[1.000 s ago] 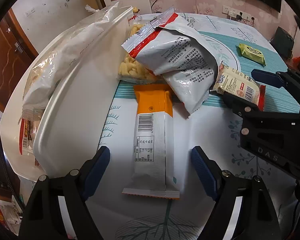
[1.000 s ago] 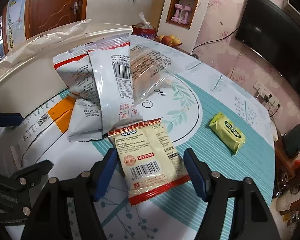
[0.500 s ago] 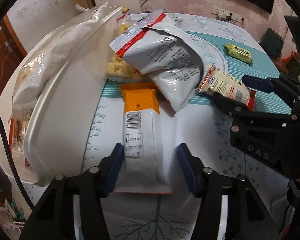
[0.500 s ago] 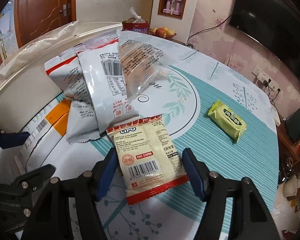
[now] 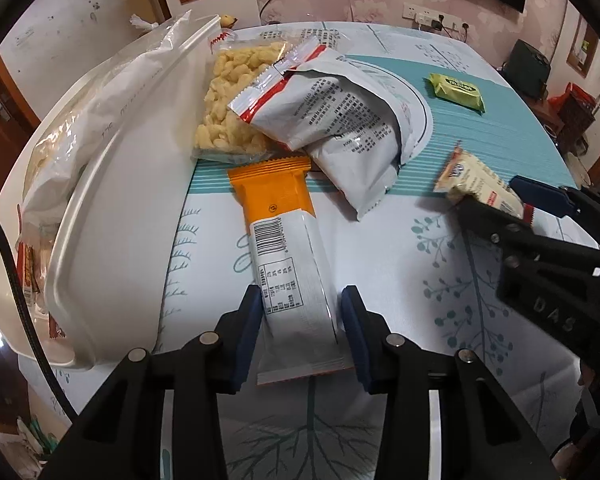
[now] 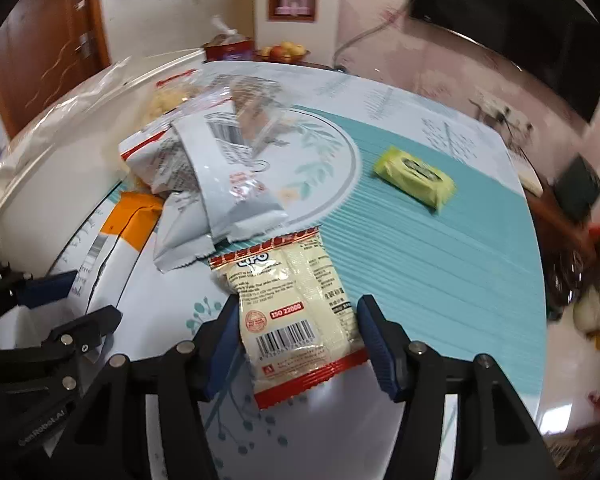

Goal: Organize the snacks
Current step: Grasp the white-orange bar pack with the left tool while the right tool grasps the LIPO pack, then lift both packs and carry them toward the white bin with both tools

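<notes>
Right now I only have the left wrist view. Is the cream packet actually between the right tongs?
Observer: Yes. The cream plastic packet with red crimped ends lies between the right tongs, which are closing. I cannot tell whether they are touching it yet.
Operator: Where along it do they sit?
Observer: The blue pads flank its near half, level with the barcode. The near red end pokes out past them toward the camera.
Operator: Which face is up?
Observer: The printed back, with the barcode and a red ISO label.
</notes>
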A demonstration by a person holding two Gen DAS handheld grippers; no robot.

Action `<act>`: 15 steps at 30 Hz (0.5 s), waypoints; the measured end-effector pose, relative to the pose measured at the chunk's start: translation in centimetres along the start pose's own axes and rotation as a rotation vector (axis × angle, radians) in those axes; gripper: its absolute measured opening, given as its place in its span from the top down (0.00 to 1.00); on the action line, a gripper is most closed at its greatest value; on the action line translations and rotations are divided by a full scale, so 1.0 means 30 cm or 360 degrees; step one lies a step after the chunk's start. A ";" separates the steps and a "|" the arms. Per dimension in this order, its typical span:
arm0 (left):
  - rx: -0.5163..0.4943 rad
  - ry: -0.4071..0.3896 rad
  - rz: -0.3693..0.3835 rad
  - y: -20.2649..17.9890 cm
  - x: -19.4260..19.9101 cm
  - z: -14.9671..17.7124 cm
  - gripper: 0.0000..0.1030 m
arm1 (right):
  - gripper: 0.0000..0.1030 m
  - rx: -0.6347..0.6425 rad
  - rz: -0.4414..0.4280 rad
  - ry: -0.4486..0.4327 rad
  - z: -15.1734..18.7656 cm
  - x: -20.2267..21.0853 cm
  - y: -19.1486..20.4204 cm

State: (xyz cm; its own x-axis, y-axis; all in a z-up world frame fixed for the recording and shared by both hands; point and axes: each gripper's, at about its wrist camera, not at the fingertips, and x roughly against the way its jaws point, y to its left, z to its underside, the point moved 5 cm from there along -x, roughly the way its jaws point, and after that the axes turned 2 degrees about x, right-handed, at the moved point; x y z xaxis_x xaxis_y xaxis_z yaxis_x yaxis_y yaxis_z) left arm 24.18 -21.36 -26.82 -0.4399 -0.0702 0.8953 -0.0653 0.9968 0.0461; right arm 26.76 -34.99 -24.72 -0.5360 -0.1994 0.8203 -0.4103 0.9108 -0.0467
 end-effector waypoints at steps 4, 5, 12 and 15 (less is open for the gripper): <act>0.0002 0.0032 0.0037 0.004 0.011 0.018 0.63 | 0.45 -0.0156 0.0018 0.0024 0.028 0.031 -0.033; 0.0000 0.0039 0.0049 0.004 0.017 0.026 0.63 | 0.45 -0.0189 0.0014 0.0025 0.037 0.040 -0.039; -0.0022 0.0040 0.0120 -0.004 0.074 0.069 0.65 | 0.45 -0.0296 0.0055 0.0019 0.087 0.125 -0.030; -0.0027 0.0004 0.0143 0.004 0.117 0.084 0.65 | 0.45 -0.0333 0.0062 0.0003 0.109 0.172 -0.019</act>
State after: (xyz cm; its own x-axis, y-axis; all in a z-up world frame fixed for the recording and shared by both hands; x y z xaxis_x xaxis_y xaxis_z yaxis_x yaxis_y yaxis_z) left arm 20.37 -21.60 -24.77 -0.4412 0.0194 0.8972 -0.0104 0.9996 -0.0267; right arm 21.82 -37.73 -22.32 -0.5469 -0.1620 0.8214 -0.2271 0.9730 0.0407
